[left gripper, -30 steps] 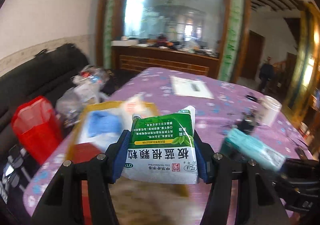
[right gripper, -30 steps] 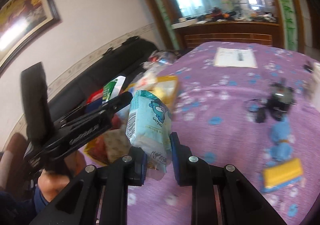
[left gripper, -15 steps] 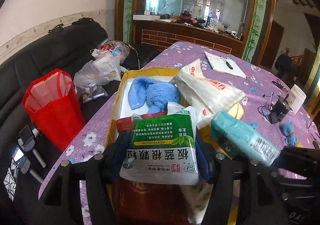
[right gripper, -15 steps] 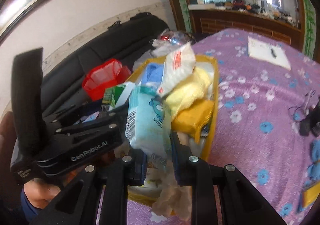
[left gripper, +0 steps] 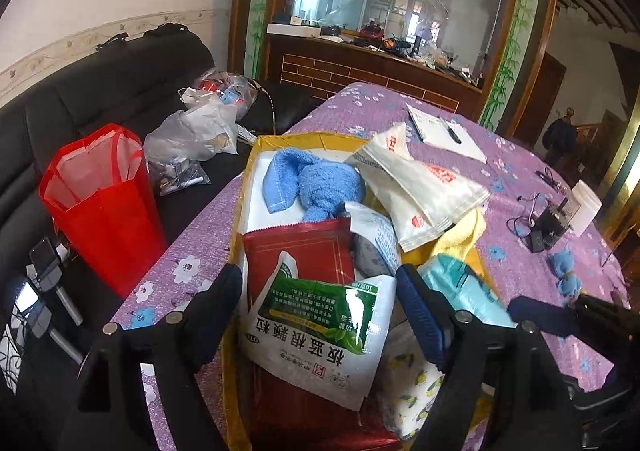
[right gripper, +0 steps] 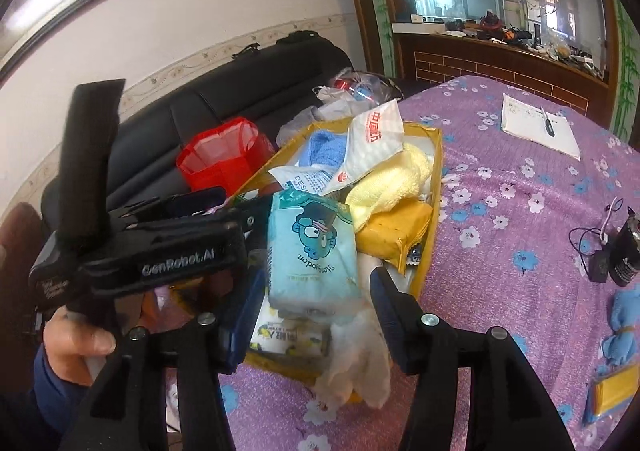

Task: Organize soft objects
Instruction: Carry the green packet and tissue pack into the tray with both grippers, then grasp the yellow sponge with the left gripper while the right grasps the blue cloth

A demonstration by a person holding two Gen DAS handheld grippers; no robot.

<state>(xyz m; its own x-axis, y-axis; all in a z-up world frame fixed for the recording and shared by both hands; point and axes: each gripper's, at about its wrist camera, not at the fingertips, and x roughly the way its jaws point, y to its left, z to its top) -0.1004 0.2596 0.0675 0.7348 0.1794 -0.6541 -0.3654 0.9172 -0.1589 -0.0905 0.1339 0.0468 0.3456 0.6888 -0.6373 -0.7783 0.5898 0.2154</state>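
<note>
Purple floral tablecloth (right gripper: 500, 211) bearing a yellow box (right gripper: 434, 179) at its sofa-side edge. Left gripper (left gripper: 318, 307) and right gripper (right gripper: 316, 287) are both opening, releasing the green sachet (left gripper: 320, 331) and blue tissue pack (right gripper: 312, 251) lying loose between their jaws, atop the box's contents.

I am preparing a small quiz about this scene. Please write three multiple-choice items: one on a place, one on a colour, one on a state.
1. Where does the blue towel lie?
A. in the yellow box
B. on the sofa
C. in the red bag

2. What colour is the bag beside the table?
A. green
B. red
C. white

3. How do the left tongs stand around the green and white packet?
A. clamped on it
B. apart from it
C. out of view

Answers: 1 A, the towel rests at the box's far end. 2 B, it is plainly red. 3 B, gaps show on both sides while the jaws are opening.
</note>
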